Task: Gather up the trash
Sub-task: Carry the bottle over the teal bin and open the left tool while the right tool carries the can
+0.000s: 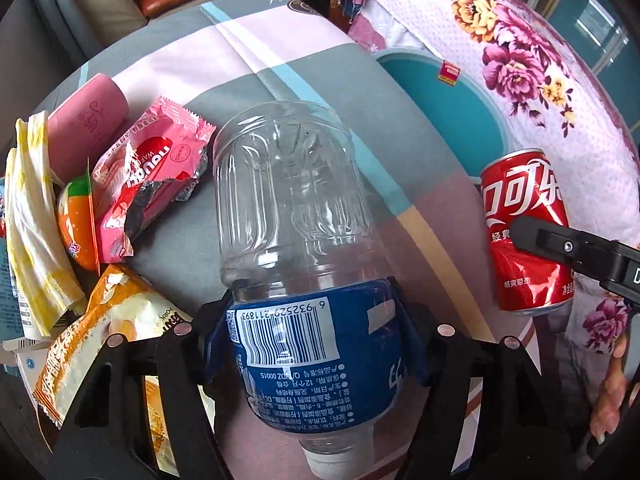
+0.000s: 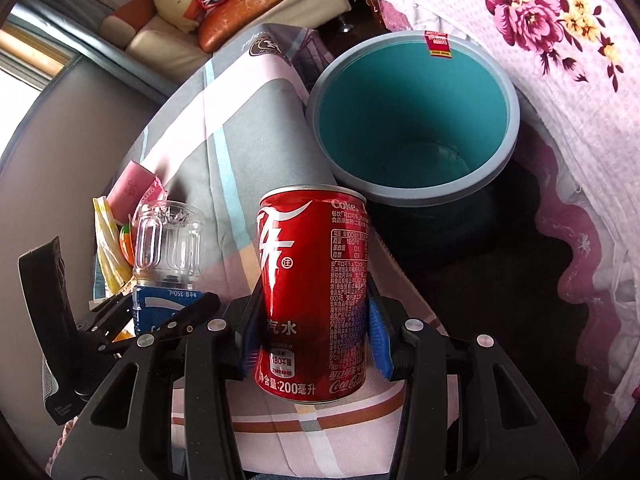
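Note:
My left gripper (image 1: 316,336) is shut on a clear plastic bottle (image 1: 296,208) with a blue label, held upside down, cap toward me, above the checked cloth. My right gripper (image 2: 312,332) is shut on a red Coca-Cola can (image 2: 312,280), upright; the can also shows in the left wrist view (image 1: 524,232). The bottle shows at the left of the right wrist view (image 2: 168,240). A teal bin (image 2: 412,120) with a grey rim stands open and looks empty, just beyond the can; its rim shows in the left wrist view (image 1: 440,92).
Left of the bottle lie a torn pink wafer wrapper (image 1: 152,176), an orange snack pack (image 1: 76,220), a yellow-white wrapper (image 1: 32,216), an orange bread bag (image 1: 100,340) and a pink tube (image 1: 88,120). A floral quilt (image 2: 560,80) lies to the right, a sofa (image 2: 180,40) behind.

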`<state>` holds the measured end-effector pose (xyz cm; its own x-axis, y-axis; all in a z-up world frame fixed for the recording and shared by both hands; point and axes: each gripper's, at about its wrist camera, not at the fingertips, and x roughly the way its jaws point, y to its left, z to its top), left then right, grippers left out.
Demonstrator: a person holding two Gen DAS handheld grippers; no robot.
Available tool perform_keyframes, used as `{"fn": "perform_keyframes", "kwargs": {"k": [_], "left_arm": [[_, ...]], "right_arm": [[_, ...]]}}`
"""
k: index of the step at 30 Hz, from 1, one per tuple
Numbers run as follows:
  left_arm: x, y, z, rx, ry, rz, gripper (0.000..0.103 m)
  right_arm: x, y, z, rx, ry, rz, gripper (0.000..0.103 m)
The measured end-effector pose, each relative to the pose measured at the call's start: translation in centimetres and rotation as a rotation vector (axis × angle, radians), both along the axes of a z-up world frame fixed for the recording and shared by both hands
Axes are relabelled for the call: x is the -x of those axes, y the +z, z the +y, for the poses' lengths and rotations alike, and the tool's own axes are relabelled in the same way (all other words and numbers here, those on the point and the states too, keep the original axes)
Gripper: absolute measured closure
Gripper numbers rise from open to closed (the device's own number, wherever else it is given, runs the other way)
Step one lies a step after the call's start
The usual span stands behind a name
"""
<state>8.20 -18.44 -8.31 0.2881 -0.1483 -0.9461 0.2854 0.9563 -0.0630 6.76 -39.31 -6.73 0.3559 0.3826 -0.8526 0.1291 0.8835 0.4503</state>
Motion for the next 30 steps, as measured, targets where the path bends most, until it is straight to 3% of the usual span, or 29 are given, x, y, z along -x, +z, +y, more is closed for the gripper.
{"fn": "perform_keyframes", "kwargs": {"k": [8, 14, 21, 30], "left_arm": [[-2.3, 2.7, -0.7, -0.001, -0.009, -0.042, 0.034], [-5.5, 4.8, -4.0, -0.011, -0.084, -0.090, 0.034], [-9.7, 4.4, -10.3, 0.018, -0.171, -0.075, 0.034], [-12.4, 2.1, -14.7, 0.038, -0.217, -0.040, 0.034]], "right_arm": [[-1.4, 0.5, -1.7, -0.008, -0.028, -0.028, 0.061], [-2.7, 2.4, -6.1, -0.004, -0.140, -0.090, 0.061], [-4.1, 3.2, -10.2, 0.015, -0.228, -0.118, 0.061], [-6.0, 1.0, -12.4, 0.057, -0.274, -0.058, 0.061]]}}
